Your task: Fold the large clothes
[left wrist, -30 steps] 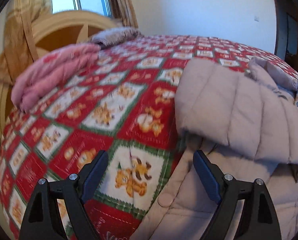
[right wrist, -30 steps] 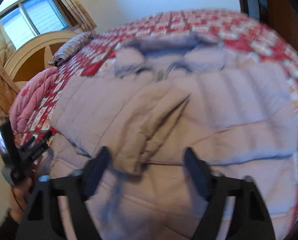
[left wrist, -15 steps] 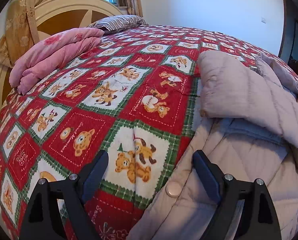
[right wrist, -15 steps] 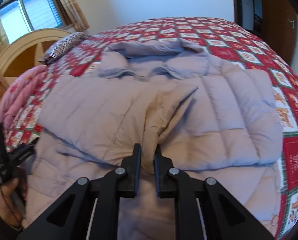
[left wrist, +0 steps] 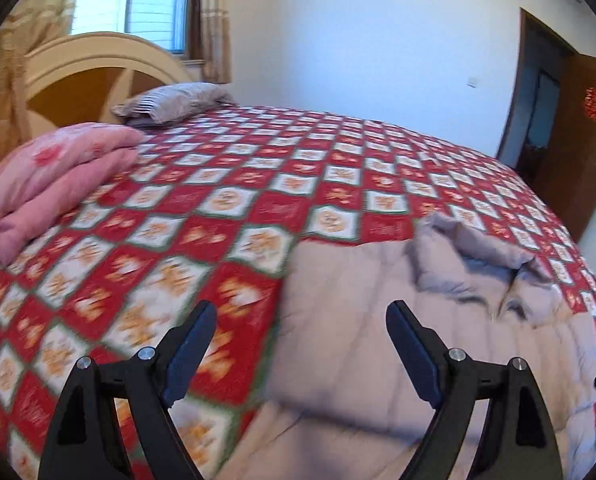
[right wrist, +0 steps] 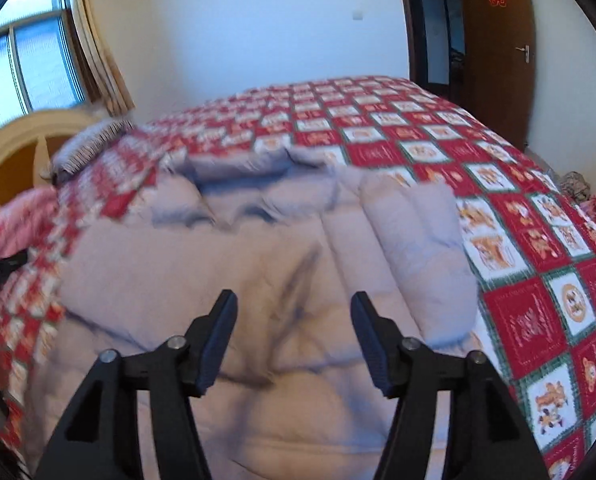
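lengthwise, jacket [right wrist: 258, 280] lies flat — collar [right wrist: 254, 168] farthest away.

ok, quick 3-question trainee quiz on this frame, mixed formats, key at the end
1. True or false: the left gripper is clamped on the jacket.
2. What lies nearest the headboard? A) pink quilt B) striped pillow C) jacket
3. Fill in: the right gripper hangs over the ____, its jaws opening with nothing between them.

Key: 1 false; 2 B; 3 jacket
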The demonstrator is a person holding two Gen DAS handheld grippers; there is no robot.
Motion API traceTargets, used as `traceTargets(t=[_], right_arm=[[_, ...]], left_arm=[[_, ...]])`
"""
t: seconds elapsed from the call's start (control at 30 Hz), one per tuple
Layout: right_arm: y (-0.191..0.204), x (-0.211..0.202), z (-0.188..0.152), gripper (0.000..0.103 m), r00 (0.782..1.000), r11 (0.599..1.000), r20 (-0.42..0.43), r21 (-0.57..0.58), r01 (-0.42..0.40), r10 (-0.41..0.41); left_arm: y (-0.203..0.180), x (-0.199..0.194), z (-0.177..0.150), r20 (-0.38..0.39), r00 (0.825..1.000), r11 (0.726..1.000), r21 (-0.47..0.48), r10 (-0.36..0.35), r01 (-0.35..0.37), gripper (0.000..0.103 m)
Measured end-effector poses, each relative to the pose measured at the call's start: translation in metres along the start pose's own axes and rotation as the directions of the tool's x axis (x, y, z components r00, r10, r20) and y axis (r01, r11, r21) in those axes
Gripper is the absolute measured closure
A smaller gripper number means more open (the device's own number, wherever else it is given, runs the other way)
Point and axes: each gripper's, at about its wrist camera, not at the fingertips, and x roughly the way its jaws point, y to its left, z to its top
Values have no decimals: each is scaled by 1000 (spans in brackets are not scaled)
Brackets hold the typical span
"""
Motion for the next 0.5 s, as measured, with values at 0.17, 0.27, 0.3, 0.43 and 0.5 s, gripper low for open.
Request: traceTargets(t=[0.17, 0.27, 0.3, 0.43, 0.5], right_arm=[[29, 35, 16, 48, 997, 996, -35, -43, -74, 72], [35, 66, 9, 53, 992, 994, -86, -57, -93, 88], [36, 72, 5, 53, 992, 995, -97, -63, -83, 77], [34, 95, -14, 53, 989, 994, -135, -72, -76, 66], [34, 97, -17, 54, 990, 994, -130, -84, -72, 61]], left_arm=[[-13, 66, -17, -77, 994, 997, 11, 82, -82, 16], [-11, 97, -39, -165, 981, 995, 7, 97, -97, 16], [-9, 100, -45, -171, 982, 996, -3, 85, -87, 16], [1, 105, -55, -185, 983, 997, -64, 22, -34, 14], [6, 108, -58, -201, 980, 996, -91, 6, -25, 10]])
